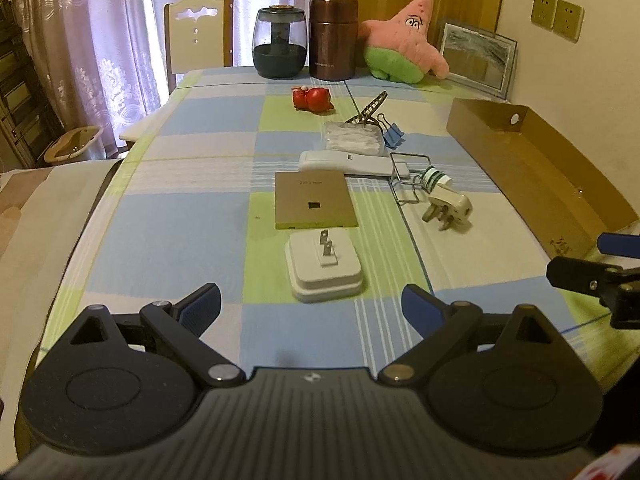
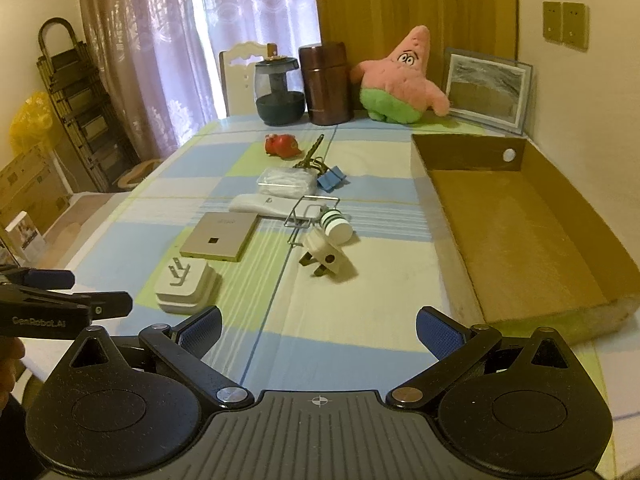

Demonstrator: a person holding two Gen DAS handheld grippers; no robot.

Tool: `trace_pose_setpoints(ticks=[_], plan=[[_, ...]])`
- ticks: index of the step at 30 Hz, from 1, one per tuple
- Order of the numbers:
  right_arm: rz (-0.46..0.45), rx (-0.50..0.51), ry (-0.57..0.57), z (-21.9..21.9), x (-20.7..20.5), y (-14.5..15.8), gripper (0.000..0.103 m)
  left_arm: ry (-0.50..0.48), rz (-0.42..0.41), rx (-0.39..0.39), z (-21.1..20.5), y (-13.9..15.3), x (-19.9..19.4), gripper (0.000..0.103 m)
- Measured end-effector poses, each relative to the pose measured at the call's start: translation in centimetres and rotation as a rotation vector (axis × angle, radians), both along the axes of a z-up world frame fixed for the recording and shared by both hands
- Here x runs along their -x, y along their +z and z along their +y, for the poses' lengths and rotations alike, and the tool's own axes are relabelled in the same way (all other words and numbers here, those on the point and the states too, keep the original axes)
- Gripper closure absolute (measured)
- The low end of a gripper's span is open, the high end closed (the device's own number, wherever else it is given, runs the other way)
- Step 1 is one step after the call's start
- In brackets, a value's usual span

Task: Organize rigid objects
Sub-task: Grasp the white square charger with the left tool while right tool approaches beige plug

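Both claws, left claw (image 1: pixel 311 309) & right claw (image 2: pixel 319 329), gape empty; only right view shows cardboard tray (image 2: pixel 520 236) floor.

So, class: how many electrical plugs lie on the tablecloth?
2. A white square plug lies nearest, prongs up; a cream three-pin plug lies on its side, nearer the cardboard box.

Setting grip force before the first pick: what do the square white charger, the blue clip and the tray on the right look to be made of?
White charger: smooth matte plastic, metal prongs pointing up.
Blue binder clip: likely painted sheet metal with wire handles.
Tray: brown cardboard, dull fibrous surface, punched hole in the far wall.
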State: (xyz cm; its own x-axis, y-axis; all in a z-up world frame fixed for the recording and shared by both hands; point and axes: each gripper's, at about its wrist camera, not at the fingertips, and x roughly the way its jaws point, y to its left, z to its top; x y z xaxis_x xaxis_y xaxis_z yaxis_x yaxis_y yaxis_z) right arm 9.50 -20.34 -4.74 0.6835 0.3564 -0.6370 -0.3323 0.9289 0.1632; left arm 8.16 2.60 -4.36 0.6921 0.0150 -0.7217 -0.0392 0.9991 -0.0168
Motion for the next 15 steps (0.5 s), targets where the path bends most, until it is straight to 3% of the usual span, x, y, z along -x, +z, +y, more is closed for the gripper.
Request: trace_pose_setpoints(ticks=[15], plan=[[0.030,-0.016,0.013,1.2,-6.6,-3.3,0.003,-0.006,0.026,-0.010,-0.6,-5.3,-6.4,0.013]])
